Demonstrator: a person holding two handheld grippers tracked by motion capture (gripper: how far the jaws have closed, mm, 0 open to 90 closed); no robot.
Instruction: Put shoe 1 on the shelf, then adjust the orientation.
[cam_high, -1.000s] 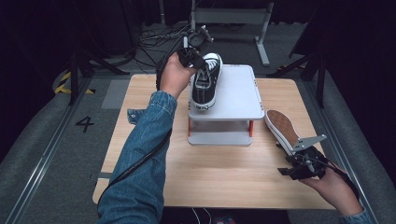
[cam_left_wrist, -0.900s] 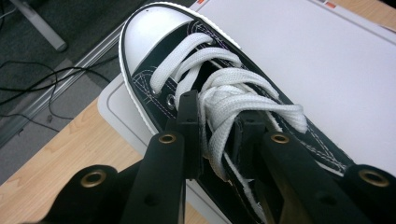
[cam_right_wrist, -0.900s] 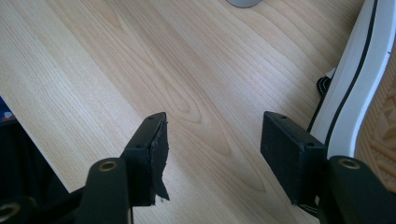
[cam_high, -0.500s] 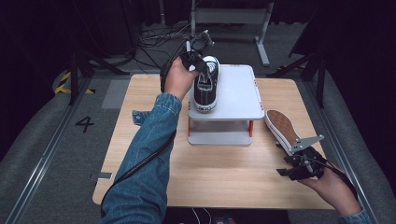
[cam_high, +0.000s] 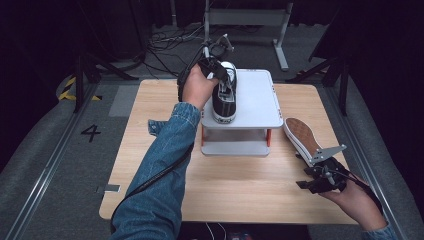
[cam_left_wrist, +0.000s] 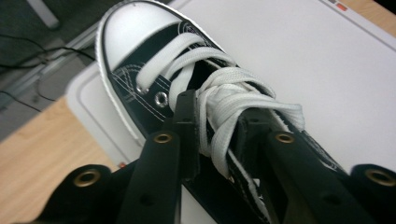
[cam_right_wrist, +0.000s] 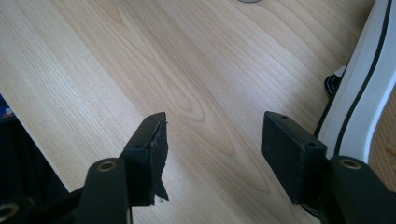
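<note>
A black sneaker with white laces and a white toe cap stands on the top of a white two-level stand, toe pointing away from me. My left gripper is shut on the shoe's collar and tongue, with the laces bunched between its jaws. A second sneaker lies on its side on the table to the right of the stand, tan sole up. My right gripper hovers just in front of it, open and holding nothing. That shoe's white sole edge is beside its right jaw.
The stand's white top has free room to the right of the sneaker, and a lower shelf sits between orange legs. The wooden table lies bare on the left and front. Cables and a metal frame stand beyond the far edge.
My left gripper has brought the black sneaker down and slightly right, straightening it on the stand's top. The right gripper and the second shoe have hardly moved.
</note>
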